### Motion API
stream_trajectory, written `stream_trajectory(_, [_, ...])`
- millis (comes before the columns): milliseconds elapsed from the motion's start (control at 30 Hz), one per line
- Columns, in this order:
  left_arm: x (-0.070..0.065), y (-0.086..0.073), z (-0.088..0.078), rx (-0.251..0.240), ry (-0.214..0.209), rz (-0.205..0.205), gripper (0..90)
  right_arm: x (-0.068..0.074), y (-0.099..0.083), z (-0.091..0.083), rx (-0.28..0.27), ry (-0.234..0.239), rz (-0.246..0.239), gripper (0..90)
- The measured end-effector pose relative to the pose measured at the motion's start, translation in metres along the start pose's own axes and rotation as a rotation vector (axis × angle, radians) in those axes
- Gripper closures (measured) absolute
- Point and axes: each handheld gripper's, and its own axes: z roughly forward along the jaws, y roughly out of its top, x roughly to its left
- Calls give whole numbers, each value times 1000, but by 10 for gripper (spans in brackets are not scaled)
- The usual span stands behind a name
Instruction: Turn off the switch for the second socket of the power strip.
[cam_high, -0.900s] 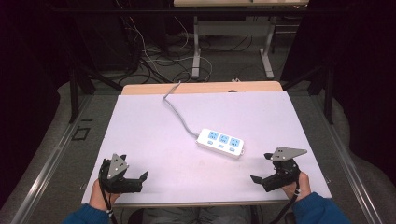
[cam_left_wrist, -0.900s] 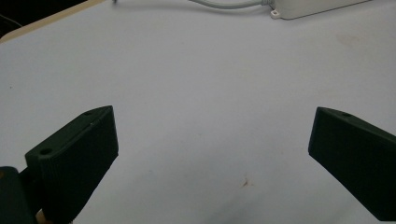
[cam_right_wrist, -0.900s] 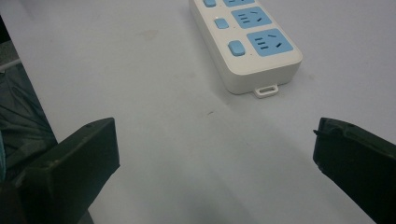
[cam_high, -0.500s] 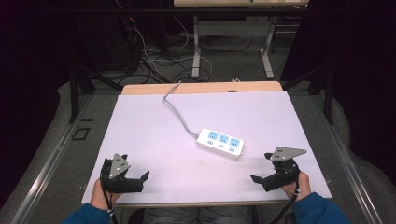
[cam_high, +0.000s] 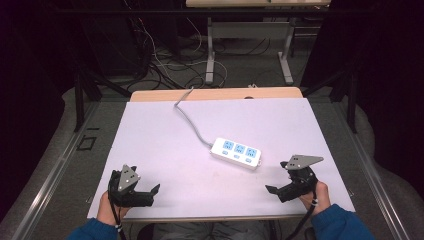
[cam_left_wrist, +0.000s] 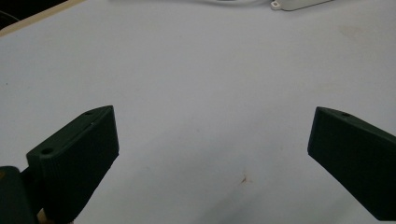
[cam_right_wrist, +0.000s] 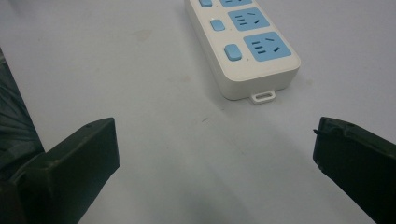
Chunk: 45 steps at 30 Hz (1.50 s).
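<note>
White oblong power strip (cam_high: 236, 153), blue sockets; matte table (cam_high: 150, 135).

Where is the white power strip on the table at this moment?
In the high view, the power strip lies right of the table's centre, nearest the right hand-held gripper, untouched.

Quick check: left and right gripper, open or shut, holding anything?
Left gripper: open, holding nothing, above the white mat.
Right gripper: open, holding nothing, short of the power strip.
</note>
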Motion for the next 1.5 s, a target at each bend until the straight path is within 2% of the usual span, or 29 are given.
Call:
stream_trajectory(67, [0, 0, 0, 2, 1, 4, 13, 1, 2, 2, -2, -3, -7, 0])
stream_trajectory(100, [0, 0, 0, 2, 1, 4, 13, 1, 3, 1, 19, 8, -7, 0])
stream_trajectory(133, [0, 0, 0, 2, 1, 4, 13, 1, 3, 3, 5, 8, -18, 0])
stream_trajectory(167, [-1, 0, 0, 1, 4, 5, 13, 1, 4, 3, 21, 11, -12, 0])
stream_trajectory(200, [-2, 0, 0, -4, -1, 1, 13, 2, 4, 4, 1, 3, -5, 0])
stream_trajectory(233, [-2, 0, 0, -4, -2, 1, 14, 0, 6, 5, 6, 8, -18, 0])
stream_trajectory(667, [-2, 0, 0, -2, 2, 2, 12, 2, 17, 15, 30, -5, -37, 0])
stream_trajectory(767, [-1, 0, 0, 6, 4, 0, 11, 0, 21, 18, 25, -17, -42, 0])
stream_trajectory(1067, [0, 0, 1, 4, 14, 12, 12, -5, 29, 26, 29, -16, -38, 0])
stream_trajectory(1333, [-1, 0, 1, 4, 10, 7, 13, -11, 35, 32, 44, -24, -42, 1])
stream_trajectory(1367, [-1, 0, 1, 4, 10, 4, 13, -11, 37, 32, 61, -20, -35, 2])
stream_trajectory(1433, [0, 0, 1, 4, 17, 13, 13, -12, 38, 35, 48, -25, -39, 3])
stream_trajectory(1500, [-1, -1, 1, 8, 8, 4, 12, -13, 39, 36, 52, -36, -48, 3])
